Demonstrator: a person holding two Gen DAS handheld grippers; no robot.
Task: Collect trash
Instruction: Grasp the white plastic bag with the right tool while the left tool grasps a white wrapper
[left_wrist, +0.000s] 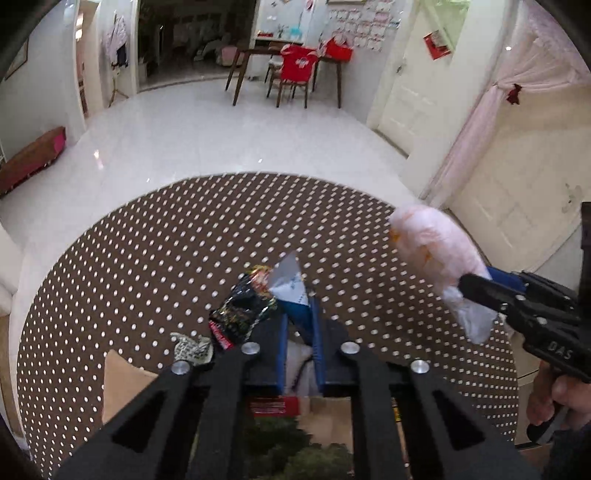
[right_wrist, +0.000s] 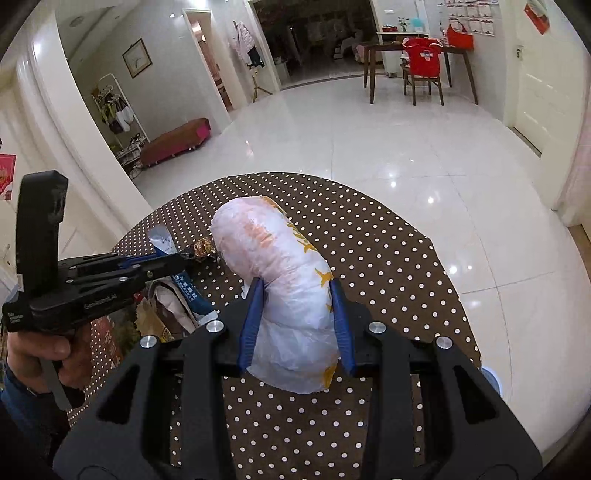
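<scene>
Blue-padded jaws of the left hand-held gripper (left_wrist: 299, 314) are clenched on a crumpled white-and-blue paper wrapper (left_wrist: 291, 284), pinching it low over the brown polka-dot counter (left_wrist: 147, 240), probably for lifting away. Beside it lies a black crinkled snack packet (left_wrist: 242, 310). Right hand-held gripper (right_wrist: 295, 314) grasps a white bundled plastic bag (right_wrist: 284, 280), held clear above the counter, apparently for carrying off.

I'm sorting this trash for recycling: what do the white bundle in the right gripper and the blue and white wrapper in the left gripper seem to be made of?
White bundle: apparently thin plastic film, translucent and crinkled, with orange print; it dents where the right gripper squeezes it. Blue and white wrapper: probably printed plastic or foil laminate, slightly glossy, standing in stiff creases from the left gripper; paper can't be ruled out.
</scene>
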